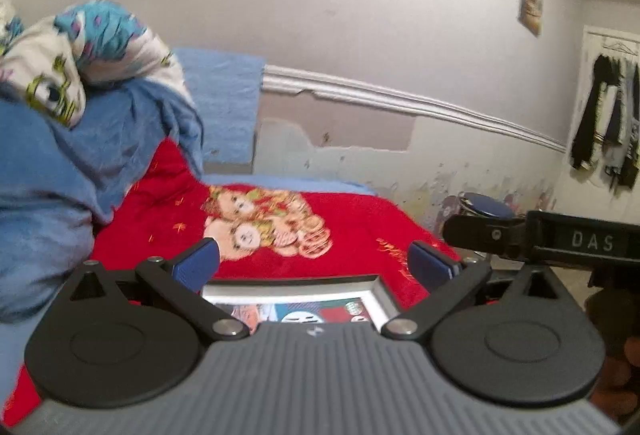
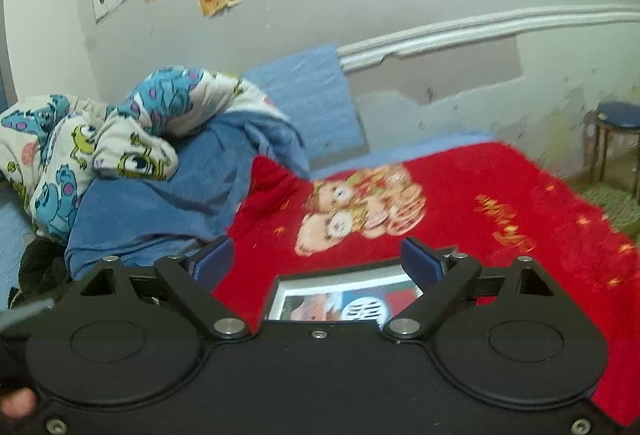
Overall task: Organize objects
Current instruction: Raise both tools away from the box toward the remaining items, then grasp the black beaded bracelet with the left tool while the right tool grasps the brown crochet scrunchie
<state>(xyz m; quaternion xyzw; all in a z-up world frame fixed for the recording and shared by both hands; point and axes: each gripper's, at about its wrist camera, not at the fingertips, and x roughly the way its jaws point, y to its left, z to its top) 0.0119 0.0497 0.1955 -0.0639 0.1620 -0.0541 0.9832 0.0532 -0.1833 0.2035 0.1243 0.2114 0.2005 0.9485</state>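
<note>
A framed picture [image 1: 296,287] with a silver-white border lies flat on the red blanket [image 1: 360,235], just under and behind my left gripper [image 1: 314,249]. That gripper is open, its blue pads [image 1: 200,263] wide apart with only blanket showing between them. In the right wrist view the same framed picture [image 2: 340,279] lies below my right gripper [image 2: 317,245], which is also open and holds nothing. The frame's near part is hidden by each gripper's body. The black body of the right-hand tool [image 1: 560,241] shows at the right edge of the left wrist view.
The red blanket [image 2: 480,195] carries a bear print [image 2: 360,203]. A heap of blue bedding [image 2: 168,203] and a cartoon-print quilt [image 2: 80,143] fills the left side. A blue-topped stool [image 2: 618,115] stands by the peeling wall; clothes [image 1: 608,123] hang at the far right.
</note>
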